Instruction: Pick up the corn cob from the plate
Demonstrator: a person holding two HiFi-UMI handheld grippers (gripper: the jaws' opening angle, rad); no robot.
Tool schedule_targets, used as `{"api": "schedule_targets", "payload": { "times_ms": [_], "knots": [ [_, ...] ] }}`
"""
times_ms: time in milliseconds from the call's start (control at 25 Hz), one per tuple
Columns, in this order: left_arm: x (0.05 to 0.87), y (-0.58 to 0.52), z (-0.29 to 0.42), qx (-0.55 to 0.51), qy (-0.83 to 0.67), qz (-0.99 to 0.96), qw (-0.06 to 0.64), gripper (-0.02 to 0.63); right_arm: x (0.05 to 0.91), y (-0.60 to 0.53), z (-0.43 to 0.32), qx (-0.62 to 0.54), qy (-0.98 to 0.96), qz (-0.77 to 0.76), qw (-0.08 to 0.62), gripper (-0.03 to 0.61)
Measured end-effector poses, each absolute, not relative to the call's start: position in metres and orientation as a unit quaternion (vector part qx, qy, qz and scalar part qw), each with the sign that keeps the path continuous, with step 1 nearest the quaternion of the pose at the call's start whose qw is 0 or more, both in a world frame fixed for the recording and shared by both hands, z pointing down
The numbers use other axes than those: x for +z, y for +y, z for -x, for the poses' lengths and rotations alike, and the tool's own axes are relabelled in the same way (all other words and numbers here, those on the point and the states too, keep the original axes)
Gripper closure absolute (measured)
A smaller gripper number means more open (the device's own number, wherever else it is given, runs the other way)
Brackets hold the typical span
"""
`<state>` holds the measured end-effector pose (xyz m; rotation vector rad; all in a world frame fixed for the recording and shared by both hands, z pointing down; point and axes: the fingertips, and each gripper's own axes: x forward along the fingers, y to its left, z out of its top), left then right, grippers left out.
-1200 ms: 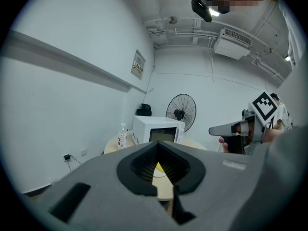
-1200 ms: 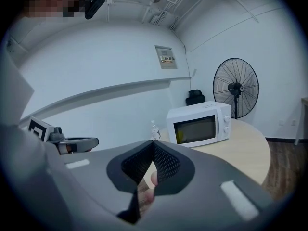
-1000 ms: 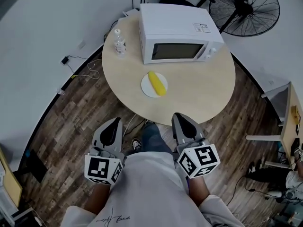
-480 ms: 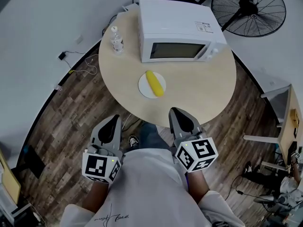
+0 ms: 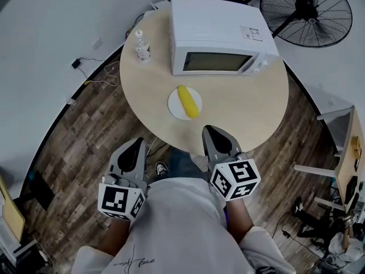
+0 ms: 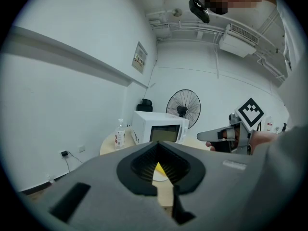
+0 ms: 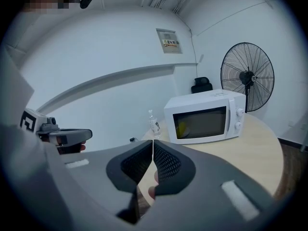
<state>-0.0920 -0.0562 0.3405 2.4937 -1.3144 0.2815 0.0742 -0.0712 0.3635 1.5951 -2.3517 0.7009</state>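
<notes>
A yellow corn cob (image 5: 187, 101) lies on a small white plate (image 5: 174, 106) on the round wooden table (image 5: 239, 113), in front of the microwave. Both grippers hang low near the person's body, short of the plate. My left gripper (image 5: 136, 143) is over the floor left of the table's near edge, shut and empty. My right gripper (image 5: 210, 131) is at the table's near rim, shut with nothing in it. In the left gripper view the corn cob (image 6: 160, 167) shows through the gap below the left gripper's (image 6: 158, 142) closed tips. The right gripper (image 7: 153, 141) shows only a thin slit.
A white microwave (image 5: 219, 36) stands at the back of the table, with a water bottle (image 5: 142, 47) to its left. A standing fan (image 5: 308, 10) is behind on the right. Cables run along the wall on the left. The floor is wood.
Both grippers have edged forward towards the table. The right one's tip has come up to the table's near rim. The corn and the plate have not moved.
</notes>
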Motion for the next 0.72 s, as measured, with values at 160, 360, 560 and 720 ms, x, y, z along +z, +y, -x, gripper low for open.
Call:
{"api": "schedule_targets", "payload": {
  "times_ms": [160, 360, 560, 720],
  "knots": [
    [0.343, -0.06, 0.089, 0.105, -0.458, -0.869, 0.157, 0.615, 0.373, -0.082, -0.076, 0.245, -0.801, -0.534, 0.115, 0.557],
    [0.344, -0.062, 0.09, 0.106, -0.464, -0.865, 0.159, 0.615, 0.383, -0.09, -0.076, 0.251, -0.803, -0.526, 0.124, 0.555],
    [0.347, -0.063, 0.092, 0.11, -0.47, -0.86, 0.164, 0.615, 0.393, -0.096, -0.076, 0.258, -0.804, -0.519, 0.133, 0.551],
    [0.352, -0.067, 0.093, 0.113, -0.475, -0.856, 0.17, 0.615, 0.402, -0.104, -0.077, 0.267, -0.805, -0.512, 0.139, 0.546]
  ]
}}
